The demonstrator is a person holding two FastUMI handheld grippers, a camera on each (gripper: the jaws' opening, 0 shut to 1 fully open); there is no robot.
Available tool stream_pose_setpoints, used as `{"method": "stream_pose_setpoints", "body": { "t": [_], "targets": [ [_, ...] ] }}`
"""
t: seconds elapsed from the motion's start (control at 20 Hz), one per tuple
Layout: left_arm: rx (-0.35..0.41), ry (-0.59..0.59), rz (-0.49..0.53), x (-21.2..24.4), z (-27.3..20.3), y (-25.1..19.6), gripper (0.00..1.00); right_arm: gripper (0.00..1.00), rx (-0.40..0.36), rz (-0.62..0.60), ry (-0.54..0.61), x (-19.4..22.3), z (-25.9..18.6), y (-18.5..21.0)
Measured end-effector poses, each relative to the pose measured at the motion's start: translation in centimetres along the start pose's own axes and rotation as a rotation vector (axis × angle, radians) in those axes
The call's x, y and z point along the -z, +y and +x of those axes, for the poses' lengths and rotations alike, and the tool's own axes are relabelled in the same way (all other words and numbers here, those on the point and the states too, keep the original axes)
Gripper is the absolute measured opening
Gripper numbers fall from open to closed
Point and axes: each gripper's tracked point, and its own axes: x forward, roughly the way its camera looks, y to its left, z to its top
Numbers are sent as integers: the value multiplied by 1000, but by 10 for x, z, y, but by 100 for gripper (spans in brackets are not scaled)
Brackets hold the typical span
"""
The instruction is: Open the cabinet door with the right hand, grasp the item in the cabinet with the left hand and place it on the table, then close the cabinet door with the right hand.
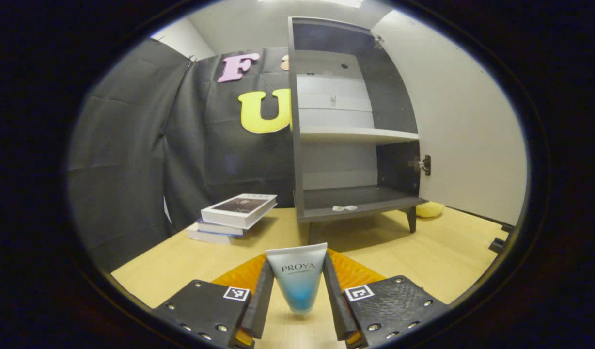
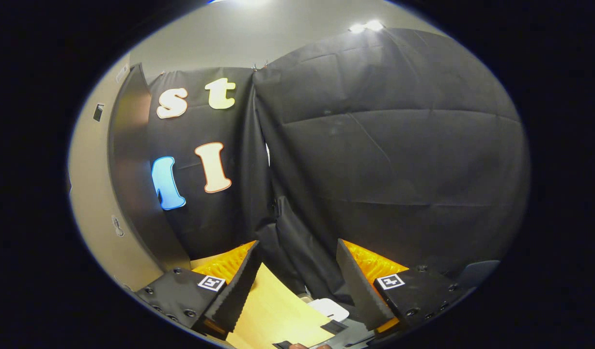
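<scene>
both fingers of the left gripper (image 1: 297, 286) press on a white-and-blue plastic tube (image 1: 297, 278) held above the pale wooden table (image 1: 447, 252), in front of the dark grey cabinet (image 1: 348, 140) whose white door (image 1: 467, 131) stands open. the right gripper (image 2: 297, 281) is spread wide, holding nothing.

Both the left gripper (image 1: 297, 291) and right gripper (image 2: 297, 286) have dark screwed plates, square coded tags and ribbed orange backing.

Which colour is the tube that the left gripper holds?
White fading to blue, the tube, best in the left gripper view.
</scene>
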Motion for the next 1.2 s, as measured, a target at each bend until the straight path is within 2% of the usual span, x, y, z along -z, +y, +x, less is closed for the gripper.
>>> {"method": "stream_pose_setpoints", "body": {
  "t": [0.2,0.4,0.5,0.55,0.6,0.65,0.7,0.8,0.85,0.9,0.95,1.0,1.05,1.1,1.15,1.2],
  "targets": [
    [-18,42,-18,29,-11,2,57,98,3,-76,24,8,-9,2],
    [17,62,15,37,-23,-8,57,100,-10,-76,38,15,-13,6],
    [20,71,28,40,-28,-8,58,93,-11,-81,44,21,-13,6],
    [20,75,31,41,-32,-8,59,100,-10,-83,49,25,-13,4],
    [23,81,33,41,-34,-9,59,93,-12,-82,55,29,-13,4],
    [29,86,33,41,-36,-8,59,93,-13,-78,60,31,-13,3],
    [51,90,29,42,-37,-12,56,98,-14,-70,66,35,-13,1],
    [68,96,34,40,-40,-14,75,98,-2,-56,86,43,-11,-7],
    [63,97,38,37,-41,-11,86,93,10,-57,88,45,-12,-13],
    [56,98,37,34,-43,-9,87,98,16,-56,89,48,-12,-16],
    [49,91,31,26,-46,-7,87,98,19,-56,89,50,-13,-18],
    [48,81,20,18,-48,-7,87,93,21,-59,91,53,-14,-18],
    [53,66,12,7,-50,-8,87,98,22,-62,93,55,-15,-20],
    [51,48,15,-6,-55,-6,87,93,22,-64,93,58,-16,-21],
    [44,28,28,-20,-58,-4,87,98,21,-63,91,59,-17,-21],
    [39,9,39,-33,-62,-1,87,98,16,-57,91,60,-19,-19]
  ]
}}
